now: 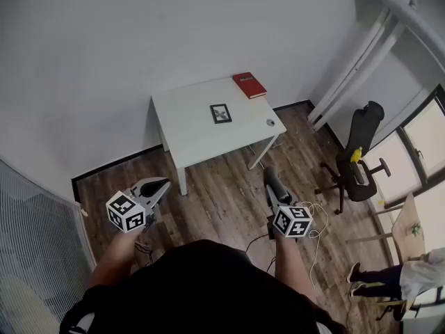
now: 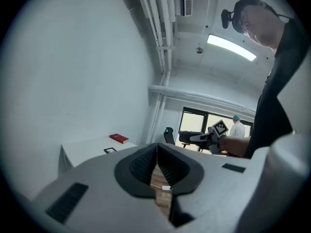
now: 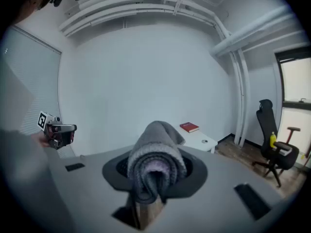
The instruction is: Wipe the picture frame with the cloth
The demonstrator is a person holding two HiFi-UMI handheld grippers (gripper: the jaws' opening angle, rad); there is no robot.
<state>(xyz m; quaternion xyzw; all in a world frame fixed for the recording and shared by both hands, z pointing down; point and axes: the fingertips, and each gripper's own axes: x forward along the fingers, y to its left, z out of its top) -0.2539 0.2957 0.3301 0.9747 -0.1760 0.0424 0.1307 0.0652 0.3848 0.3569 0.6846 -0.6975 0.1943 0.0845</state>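
Table (image 1: 182, 120): one picture frame (image 1: 221, 113), one red book (image 1: 249, 85), title illegible. Left gripper (image 2: 157, 152) jaws together; right gripper (image 1: 272, 181) pinches one cloth (image 3: 156, 154).

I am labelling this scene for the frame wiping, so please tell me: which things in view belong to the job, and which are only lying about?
For the job: picture frame; cloth.
Only lying about: red book; small round object; office chair.
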